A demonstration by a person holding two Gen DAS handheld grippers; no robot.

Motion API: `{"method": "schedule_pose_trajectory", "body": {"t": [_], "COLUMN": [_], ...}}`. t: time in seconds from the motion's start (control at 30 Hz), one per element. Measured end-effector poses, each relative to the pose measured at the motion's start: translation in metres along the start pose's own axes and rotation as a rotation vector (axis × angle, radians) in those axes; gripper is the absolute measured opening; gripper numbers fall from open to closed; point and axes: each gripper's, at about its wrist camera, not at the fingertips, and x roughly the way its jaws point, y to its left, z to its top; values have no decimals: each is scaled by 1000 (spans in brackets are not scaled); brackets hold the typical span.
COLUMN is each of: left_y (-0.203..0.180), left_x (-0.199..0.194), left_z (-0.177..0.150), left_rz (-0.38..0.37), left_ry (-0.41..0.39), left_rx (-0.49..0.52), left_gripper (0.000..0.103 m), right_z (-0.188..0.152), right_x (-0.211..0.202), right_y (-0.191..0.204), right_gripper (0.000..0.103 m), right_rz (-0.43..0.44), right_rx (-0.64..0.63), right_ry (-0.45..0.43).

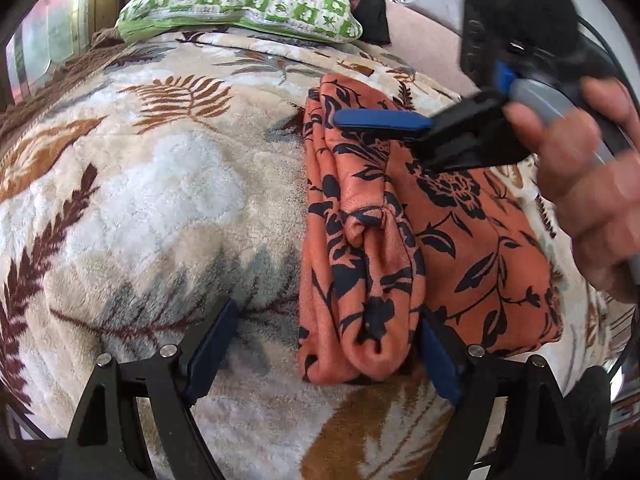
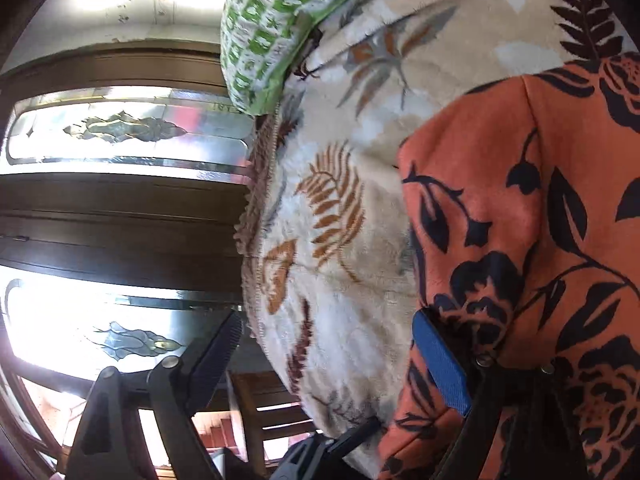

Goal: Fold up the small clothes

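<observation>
While the leaf-patterned blanket (image 1: pixel 168 184) covers everything below, the folded orange floral garment (image 1: pixel 400 248) lies just ahead of the left gripper (image 1: pixel 324 344), whose jaws stand spread; the right gripper (image 1: pixel 384 126), also spread, rests over its far end.

A plush cream blanket (image 1: pixel 168 208) with brown fern prints fills the left wrist view. A green-and-white patterned pillow (image 1: pixel 248 0) lies at its twelve o'clock edge. At nine o'clock in the right wrist view, dark wooden doors (image 2: pixel 120 208) with decorated glass panes (image 2: pixel 124 130).
</observation>
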Motion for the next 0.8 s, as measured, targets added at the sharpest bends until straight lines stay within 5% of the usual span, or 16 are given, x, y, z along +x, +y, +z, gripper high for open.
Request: {"method": "schedule_pose_trajectory", "body": {"t": [0.3,0.47,0.63,0.8], "left_y": [38,41,42,46], "left_x": [-31,-32,-27,-29], "left_z": [-17,-19,-19,-22], "left_rz": [-52,-46,-35,-30], "left_ry": [-57,-75,-70,-83], "left_rx": [-201,-217,-211,-223], "left_gripper": [87,87,87,87], "right_z": [-36,-53,-77,-80], "right_x": [6,-14,12,-11], "right_y": [-20,4,-21,0], "right_gripper": [90,90,90,90], "right_rz": [-9,41,34,87], "right_rx": [19,-26,16,-28], "right_ry": [20,15,63,14]}}
